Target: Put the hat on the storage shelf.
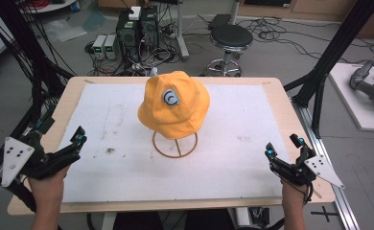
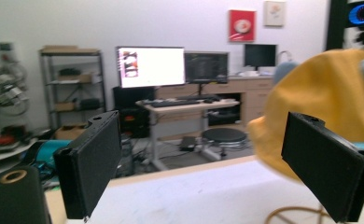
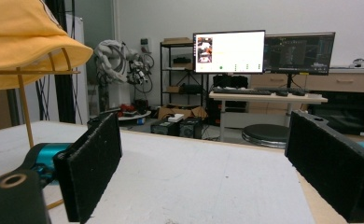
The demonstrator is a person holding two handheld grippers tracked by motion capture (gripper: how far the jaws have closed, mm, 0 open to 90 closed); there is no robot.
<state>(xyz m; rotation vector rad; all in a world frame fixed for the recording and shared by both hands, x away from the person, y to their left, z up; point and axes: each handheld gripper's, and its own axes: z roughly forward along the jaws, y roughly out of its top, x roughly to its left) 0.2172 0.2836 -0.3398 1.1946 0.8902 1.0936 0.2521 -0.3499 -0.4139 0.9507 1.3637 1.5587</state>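
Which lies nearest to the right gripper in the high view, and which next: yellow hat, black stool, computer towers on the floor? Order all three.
From the right gripper:
1. Yellow hat, mid-table on its stand.
2. Black stool, beyond the far edge.
3. Computer towers, far left floor.

A grey floor [image 1: 290, 62] strewn with cables lies beyond the table's [image 1: 281, 103] far edge, where a black stool [image 1: 230, 38] and computer towers [image 1: 137, 28] stand. Against the white wall [image 3: 171, 18], a desk [image 3: 264, 98] carries lit monitors [image 3: 229, 51], beside metal shelving [image 2: 70, 88].
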